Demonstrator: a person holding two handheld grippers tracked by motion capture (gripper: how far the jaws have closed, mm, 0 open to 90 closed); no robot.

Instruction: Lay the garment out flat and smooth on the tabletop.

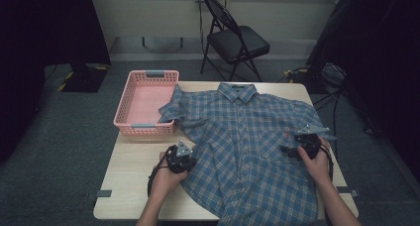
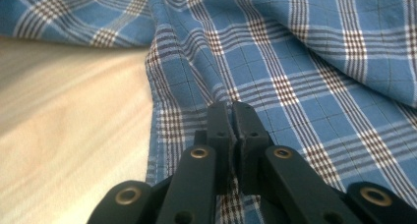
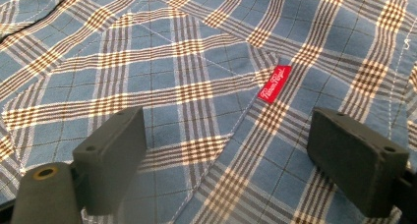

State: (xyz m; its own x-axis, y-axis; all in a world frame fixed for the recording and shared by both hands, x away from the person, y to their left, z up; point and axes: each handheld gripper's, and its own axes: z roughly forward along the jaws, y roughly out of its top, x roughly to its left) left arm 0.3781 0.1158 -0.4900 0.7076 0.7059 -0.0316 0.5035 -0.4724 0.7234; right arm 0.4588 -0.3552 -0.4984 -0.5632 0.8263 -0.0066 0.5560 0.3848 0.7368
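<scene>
Shirt: blue plaid button-up [image 1: 242, 137], spread front-up across centre & right of the table, collar at the far edge, hem hanging off the near edge.
Sleeve: shirt's short sleeve [image 1: 171, 109] on the person's left lies over the corner of the basket.
Pocket: chest pocket w/ small red label [image 3: 274, 83], seen close in right gripper view; label also a red speck in high view [image 1: 286, 134].
Left gripper: [image 1: 187, 156] at the shirt's left side edge, near the table's front; in left gripper view [image 2: 231, 117] jaws pressed together, a fold of plaid cloth at the hem pinched between them.
Right gripper: [image 1: 288, 150] over the shirt's chest area on the person's right; in right gripper view [image 3: 226, 150] jaws stand wide apart, nothing between the pads, cloth lying flat beneath.
Hands: left hand [image 1: 166, 179] & right hand [image 1: 317, 161] come in from the bottom edge, one on each gripper.
Table: light wood top [image 1: 133, 176], bare strip left of the shirt.
Basket: pink plastic, [image 1: 130, 104], at the table's far left corner, partly off the edge.
Background: black folding chair [image 1: 236, 40] behind the table, grey carpet [image 1: 64, 146].
</scene>
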